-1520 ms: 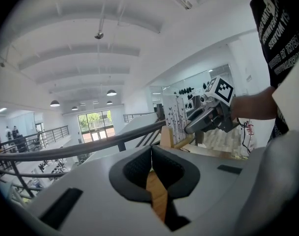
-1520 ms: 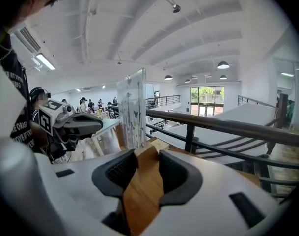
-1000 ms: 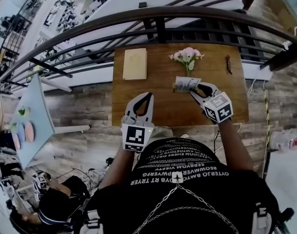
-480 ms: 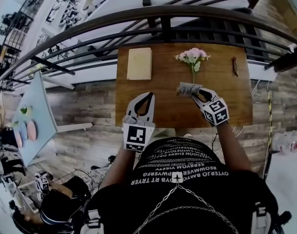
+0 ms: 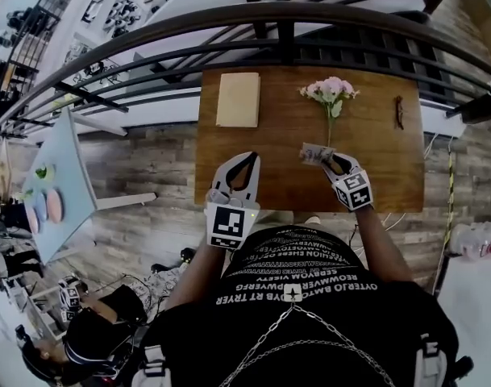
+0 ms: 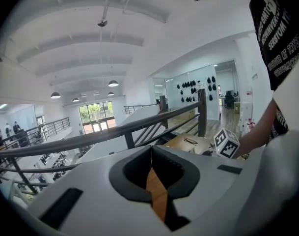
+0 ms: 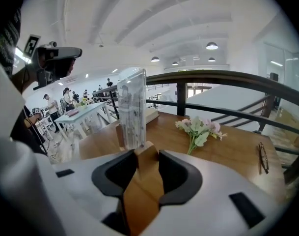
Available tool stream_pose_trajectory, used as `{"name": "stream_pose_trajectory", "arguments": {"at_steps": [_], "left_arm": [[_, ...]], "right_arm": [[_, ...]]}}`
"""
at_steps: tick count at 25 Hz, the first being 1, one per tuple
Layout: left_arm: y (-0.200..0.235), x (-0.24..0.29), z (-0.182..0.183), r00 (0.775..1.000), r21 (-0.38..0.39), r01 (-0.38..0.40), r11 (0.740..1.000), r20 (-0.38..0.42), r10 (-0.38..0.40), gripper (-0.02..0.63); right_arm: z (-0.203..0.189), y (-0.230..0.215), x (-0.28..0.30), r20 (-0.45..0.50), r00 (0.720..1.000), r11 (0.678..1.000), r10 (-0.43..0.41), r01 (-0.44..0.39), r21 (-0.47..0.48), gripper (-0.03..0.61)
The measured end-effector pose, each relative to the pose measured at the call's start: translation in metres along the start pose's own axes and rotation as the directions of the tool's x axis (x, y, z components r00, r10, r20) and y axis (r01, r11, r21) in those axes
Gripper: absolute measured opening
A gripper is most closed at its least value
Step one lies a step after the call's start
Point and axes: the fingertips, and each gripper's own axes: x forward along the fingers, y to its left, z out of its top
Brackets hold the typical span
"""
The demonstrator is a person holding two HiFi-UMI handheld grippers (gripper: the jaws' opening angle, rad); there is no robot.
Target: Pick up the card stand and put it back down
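We judge the task to be about half done. The card stand (image 7: pixel 132 107) is already in the grip, so the picking up is finished; what is left is to set it on the table (image 5: pixel 374 168) and let it go. The stand is upright over the near middle of the table, with the flowers (image 5: pixel 330 91) at 12 o'clock from it and the notebook (image 5: pixel 239 99) at 10 o'clock. Whether its base already touches the wood, we cannot tell.

The right gripper (image 7: pixel 148 156) has its jaws set rather wide, and they are pinching the wooden base of the stand, while the clear panel rises just beyond the tips. The left gripper (image 5: pixel 243 158) waits at 9 o'clock from the stand, well apart from it. Its jaws are pressed together at the tips and hold nothing; only the table shows through the slit.
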Motion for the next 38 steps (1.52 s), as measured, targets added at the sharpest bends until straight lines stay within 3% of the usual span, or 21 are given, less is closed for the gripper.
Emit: {"name": "stream_pose_trajectory", "arguments": {"at_steps": [31, 38], "left_arm": [[0.021, 0.021, -0.020, 0.997, 0.007, 0.035, 0.999, -0.064, -0.034, 0.028], [0.010, 0.021, -0.016, 0.997, 0.010, 0.043, 0.999, -0.057, -0.042, 0.028]], "right_arm": [[-0.084, -0.003, 0.087, -0.139, 0.990, 0.999, 0.038, -0.043, -0.027, 0.155], [-0.081, -0.003, 0.087, -0.111, 0.993, 0.996, 0.042, -0.051, -0.078, 0.171]]}}
